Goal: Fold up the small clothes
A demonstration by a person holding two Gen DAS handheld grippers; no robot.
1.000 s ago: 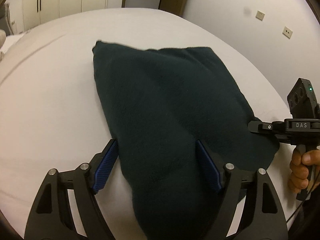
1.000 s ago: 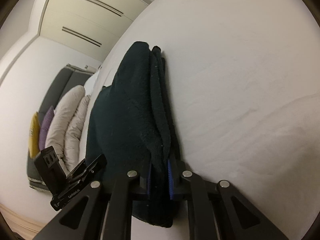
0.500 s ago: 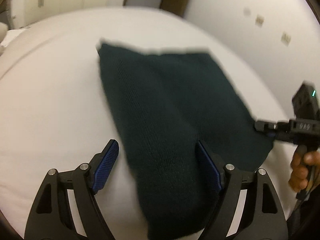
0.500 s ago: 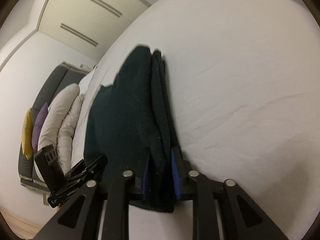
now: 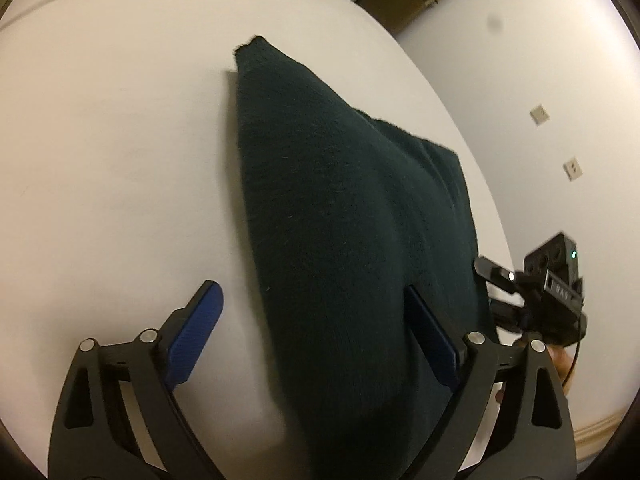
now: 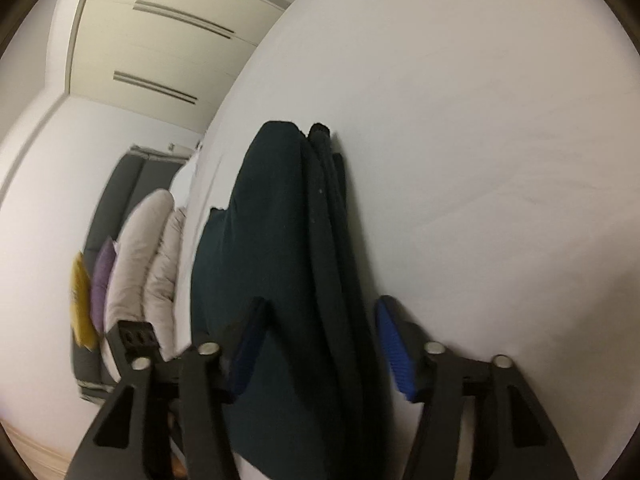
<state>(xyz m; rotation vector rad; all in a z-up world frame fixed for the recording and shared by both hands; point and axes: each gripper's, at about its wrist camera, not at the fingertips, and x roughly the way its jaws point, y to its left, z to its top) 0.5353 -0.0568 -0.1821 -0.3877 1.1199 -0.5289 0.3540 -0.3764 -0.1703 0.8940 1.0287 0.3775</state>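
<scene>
Both jaws are opening: your right gripper (image 6: 320, 344) is releasing the folded dark garment (image 5: 344, 240), your left gripper (image 5: 316, 328) straddling it loosely. Be drawing back level so the layers stay stacked on the bed (image 5: 112, 140).

right gripper body (image 5: 560, 292): small pale lettering on its dark side plate, blurred; looks like three characters, not firmly readable
left gripper body (image 6: 134, 338): no lettering legible; blurred
dark green garment (image 5: 340, 240): no label or print visible
wall plates (image 5: 540, 113): plain, no markings readable
wardrobe doors (image 6: 160, 40): no text
elsewhere: nothing readable in either view
</scene>
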